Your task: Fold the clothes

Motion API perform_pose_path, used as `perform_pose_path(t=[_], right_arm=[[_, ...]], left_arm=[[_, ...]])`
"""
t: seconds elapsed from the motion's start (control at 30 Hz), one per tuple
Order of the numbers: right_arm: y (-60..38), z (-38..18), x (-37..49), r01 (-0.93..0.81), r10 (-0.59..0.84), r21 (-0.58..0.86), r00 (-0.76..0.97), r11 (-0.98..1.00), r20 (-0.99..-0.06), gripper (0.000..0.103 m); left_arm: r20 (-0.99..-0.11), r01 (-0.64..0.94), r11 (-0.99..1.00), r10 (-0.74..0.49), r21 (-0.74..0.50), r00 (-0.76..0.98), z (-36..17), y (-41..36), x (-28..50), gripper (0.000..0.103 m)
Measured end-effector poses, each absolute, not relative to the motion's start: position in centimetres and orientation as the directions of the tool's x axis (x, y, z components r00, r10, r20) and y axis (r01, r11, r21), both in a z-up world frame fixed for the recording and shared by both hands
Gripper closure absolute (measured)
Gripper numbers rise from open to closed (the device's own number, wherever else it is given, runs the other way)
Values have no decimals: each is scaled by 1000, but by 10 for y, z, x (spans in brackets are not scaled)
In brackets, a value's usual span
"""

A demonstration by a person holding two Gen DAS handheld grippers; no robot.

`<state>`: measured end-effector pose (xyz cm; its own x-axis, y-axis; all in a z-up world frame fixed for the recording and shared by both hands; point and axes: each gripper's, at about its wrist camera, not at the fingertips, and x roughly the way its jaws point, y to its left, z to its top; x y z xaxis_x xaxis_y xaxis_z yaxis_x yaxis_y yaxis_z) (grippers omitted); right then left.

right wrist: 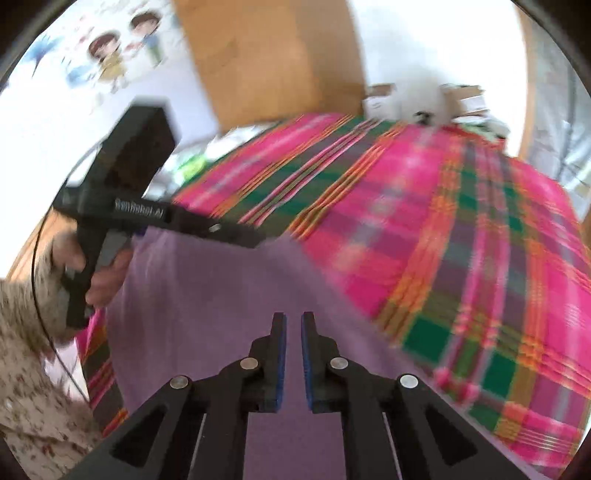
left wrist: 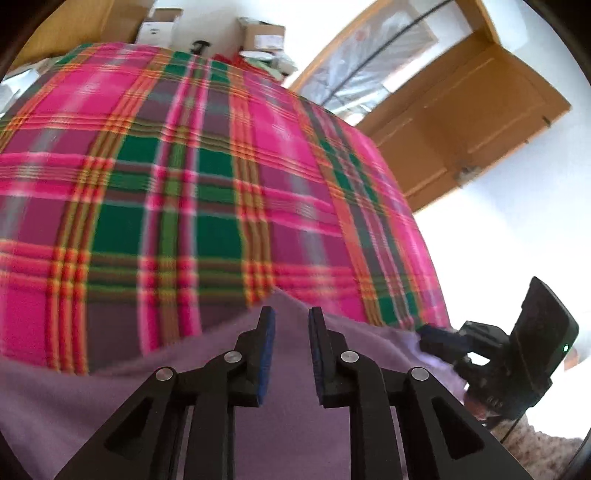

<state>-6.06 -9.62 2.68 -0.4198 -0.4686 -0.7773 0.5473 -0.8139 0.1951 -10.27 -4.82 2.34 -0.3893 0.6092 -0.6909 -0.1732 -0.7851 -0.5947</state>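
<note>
Nearest us, both tongs — left tongs [left wrist: 290, 314] and right tongs [right wrist: 293, 319] — stand slightly apart, gripping nothing, above the plain lilac fabric garment [right wrist: 221, 295]. It lies on the pink-and-green plaid blanket-covered bed [left wrist: 221, 166]. Closing too shallowly, we judge, could miss the cloth.

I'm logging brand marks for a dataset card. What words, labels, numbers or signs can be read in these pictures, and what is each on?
"SenRobot AI", roughly; blurred, so the spelling is uncertain: white lettering on the black body of the left gripper, seen from the right wrist view.
Labels on the cardboard boxes behind the plaid blanket: too small and blurred to read.
Cartoon wall picture: no readable text.
</note>
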Motion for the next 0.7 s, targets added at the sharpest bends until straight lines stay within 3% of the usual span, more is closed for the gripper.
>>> perform_pose_path(t=[0.17, 0.2, 0.7], right_arm=[[-89, 1, -88, 421, -393, 203, -433, -884, -812, 94], [-83, -2, -94, 389, -392, 223, -436, -894, -810, 99], [-65, -8, -97, 279, -441, 347, -453, -895, -775, 101]], left_arm=[[-722, -210, -781, 624, -588, -300, 6, -21, -105, 84], [-724, -205, -784, 620, -586, -302, 4, -20, -108, 84], [-649, -141, -714, 688, -686, -326, -12, -35, -137, 84]])
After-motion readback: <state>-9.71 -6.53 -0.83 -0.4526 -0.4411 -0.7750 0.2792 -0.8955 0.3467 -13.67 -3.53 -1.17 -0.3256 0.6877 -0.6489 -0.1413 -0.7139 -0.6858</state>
